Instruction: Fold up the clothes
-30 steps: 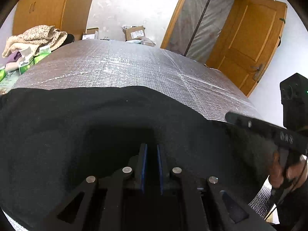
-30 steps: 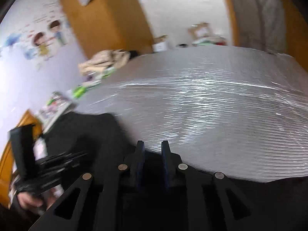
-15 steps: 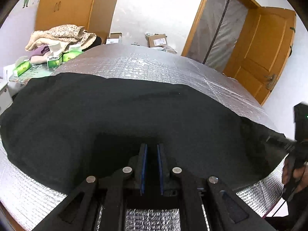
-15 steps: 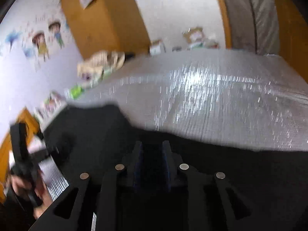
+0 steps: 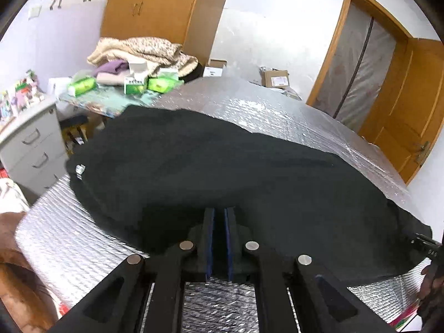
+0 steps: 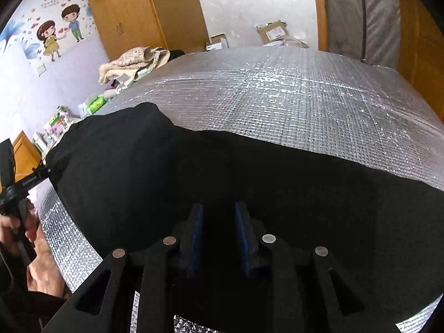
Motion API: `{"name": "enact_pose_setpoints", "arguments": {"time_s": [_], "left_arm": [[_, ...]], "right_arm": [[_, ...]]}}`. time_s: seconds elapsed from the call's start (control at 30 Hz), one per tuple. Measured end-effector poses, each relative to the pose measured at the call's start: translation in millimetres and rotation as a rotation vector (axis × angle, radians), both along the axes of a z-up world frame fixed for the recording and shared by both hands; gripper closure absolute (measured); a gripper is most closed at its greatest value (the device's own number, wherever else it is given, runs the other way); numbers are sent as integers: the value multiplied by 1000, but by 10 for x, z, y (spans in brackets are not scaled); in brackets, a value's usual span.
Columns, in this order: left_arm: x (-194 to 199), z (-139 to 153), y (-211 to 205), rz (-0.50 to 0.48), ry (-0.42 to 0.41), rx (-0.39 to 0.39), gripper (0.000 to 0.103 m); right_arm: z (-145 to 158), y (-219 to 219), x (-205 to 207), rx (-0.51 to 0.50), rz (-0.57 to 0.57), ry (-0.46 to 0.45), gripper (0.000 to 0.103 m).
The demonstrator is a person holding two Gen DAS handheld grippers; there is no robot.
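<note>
A black garment (image 5: 222, 161) lies spread across the silver foil-covered table (image 5: 277, 111). My left gripper (image 5: 219, 211) is at the garment's near edge. Its jaws are closing to a narrow gap, with the cloth's edge pinched between the blue pads. At the far right edge of this view, my right gripper (image 5: 424, 244) reaches the cloth's other corner. In the right wrist view the garment (image 6: 166, 172) covers the near part of the table (image 6: 277, 97). My right gripper (image 6: 219, 206) is opening, its pads standing apart over the dark cloth. The left gripper (image 6: 47, 171) touches the far-left corner.
A pile of blankets (image 5: 138, 50) and green boxes (image 5: 133, 86) sit at the table's far left. A grey drawer cabinet (image 5: 30, 144) stands left of the table. Cardboard boxes (image 5: 274, 77) lie behind it. A wooden door (image 5: 402, 111) is at the right.
The garment has come down from in front of the left camera and now lies flat on the foil. The left gripper has drawn back to the near edge. The right jaws have widened.
</note>
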State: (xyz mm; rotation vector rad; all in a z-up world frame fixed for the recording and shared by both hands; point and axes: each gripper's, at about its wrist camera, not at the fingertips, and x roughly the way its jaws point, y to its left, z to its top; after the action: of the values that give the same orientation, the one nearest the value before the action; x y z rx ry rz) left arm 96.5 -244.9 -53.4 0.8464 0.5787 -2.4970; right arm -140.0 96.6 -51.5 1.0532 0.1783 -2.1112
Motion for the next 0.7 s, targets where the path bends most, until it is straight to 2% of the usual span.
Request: {"name": "enact_pose_setpoints", "arguments": {"time_s": [0.17,0.27,0.4,0.53,0.7], "left_arm": [[87,41,-250,81,10,-32,95],[145,-85,-420,122,-24,-5,95],[211,-63,-386,120,-17,-17,95],[207,19,-315,119,-17,-16,94],[-67,169,-19,9,33,-16,94]], "right_arm": [[-34,-98,-50,-39,-22,-35,77],[-49,-48,-72,-77,-31,-69,77],[-29,127,-96,-124,-69,-105,81],[45,360,-65,-113,-147,-44,80],[31,703,-162,-126,-294,-57,79]]}}
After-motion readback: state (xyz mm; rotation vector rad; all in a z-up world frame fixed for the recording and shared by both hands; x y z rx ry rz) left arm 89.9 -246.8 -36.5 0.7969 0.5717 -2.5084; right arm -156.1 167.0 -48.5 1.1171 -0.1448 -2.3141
